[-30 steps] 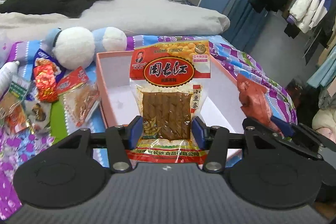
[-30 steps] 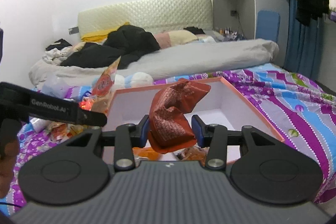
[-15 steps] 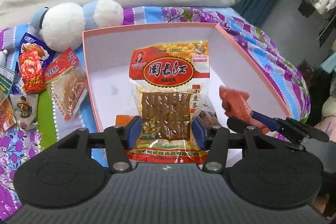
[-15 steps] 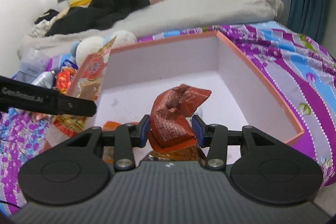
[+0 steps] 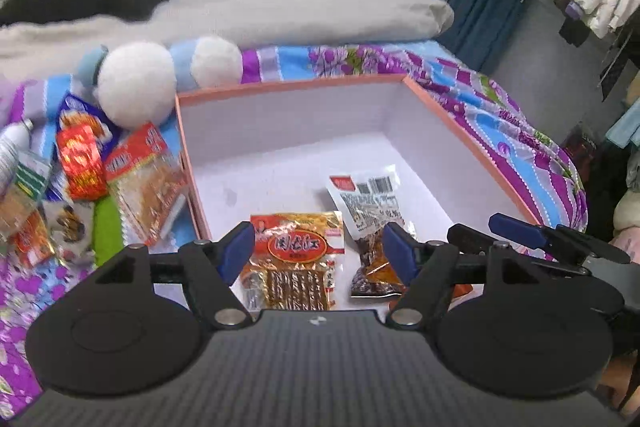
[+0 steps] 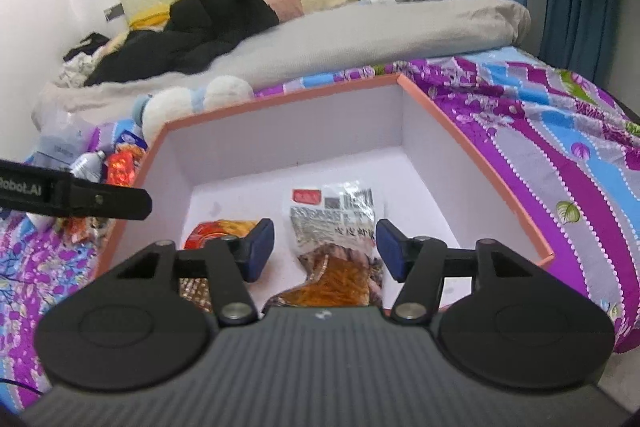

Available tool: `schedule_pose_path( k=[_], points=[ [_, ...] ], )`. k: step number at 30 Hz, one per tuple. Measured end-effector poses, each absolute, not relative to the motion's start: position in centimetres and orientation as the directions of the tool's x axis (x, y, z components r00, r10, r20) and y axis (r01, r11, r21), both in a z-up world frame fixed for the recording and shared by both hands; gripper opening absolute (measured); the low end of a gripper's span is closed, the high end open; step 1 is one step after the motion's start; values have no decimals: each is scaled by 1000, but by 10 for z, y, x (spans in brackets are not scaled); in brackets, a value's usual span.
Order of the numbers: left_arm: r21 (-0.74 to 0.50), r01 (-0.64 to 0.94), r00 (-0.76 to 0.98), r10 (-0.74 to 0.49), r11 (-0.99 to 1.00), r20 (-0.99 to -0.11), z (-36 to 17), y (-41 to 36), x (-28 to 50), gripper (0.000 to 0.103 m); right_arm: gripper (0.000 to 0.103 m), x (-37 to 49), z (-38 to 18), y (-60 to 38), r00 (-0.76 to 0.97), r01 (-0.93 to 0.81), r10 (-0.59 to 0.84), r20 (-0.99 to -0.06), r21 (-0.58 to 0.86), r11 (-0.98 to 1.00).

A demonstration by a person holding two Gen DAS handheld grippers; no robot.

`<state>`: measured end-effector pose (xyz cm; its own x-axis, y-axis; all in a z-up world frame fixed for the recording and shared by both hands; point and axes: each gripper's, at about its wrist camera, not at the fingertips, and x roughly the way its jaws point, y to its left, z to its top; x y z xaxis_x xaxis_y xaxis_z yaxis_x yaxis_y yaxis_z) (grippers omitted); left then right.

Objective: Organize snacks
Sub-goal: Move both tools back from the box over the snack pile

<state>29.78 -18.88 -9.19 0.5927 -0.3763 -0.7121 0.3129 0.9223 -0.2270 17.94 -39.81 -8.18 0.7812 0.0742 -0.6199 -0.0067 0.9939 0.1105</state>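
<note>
Dropped both packets [image 5: 296,259] into box [image 5: 472,147] — jaws now wide, holding nothing. Remaining snacks [image 5: 136,187] beyond box's left edge, nearer left gripper [image 5: 318,253].

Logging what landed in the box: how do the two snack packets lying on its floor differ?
The yellow-and-red packet lies face up, showing its red oval logo; the clear packet shows a white label with a barcode. The yellow-and-red packet sits flat and straight; the clear packet is angled and crumpled at its near end. In the left wrist view, the yellow-and-red packet lies left of the clear packet. Both rest on the box floor, neither gripped.
</note>
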Motion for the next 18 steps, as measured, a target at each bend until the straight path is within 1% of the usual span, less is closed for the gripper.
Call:
schedule_pose_path(
  k=[4, 8, 18],
  points=[
    [-200, 328, 642, -373, 923, -670, -76, -181, 276, 75, 59, 163, -72, -391, 808, -21, 88, -582, 121, 992],
    [-200, 332, 675, -380, 922, -632, -64, -169, 256, 75, 59, 145, -64, -383, 830, -40, 111, -547, 140, 989],
    [-212, 311, 719, -376, 926, -585, -57, -136, 213, 75, 59, 106, -56, -359, 861, -102, 167, -481, 158, 982]
  ],
)
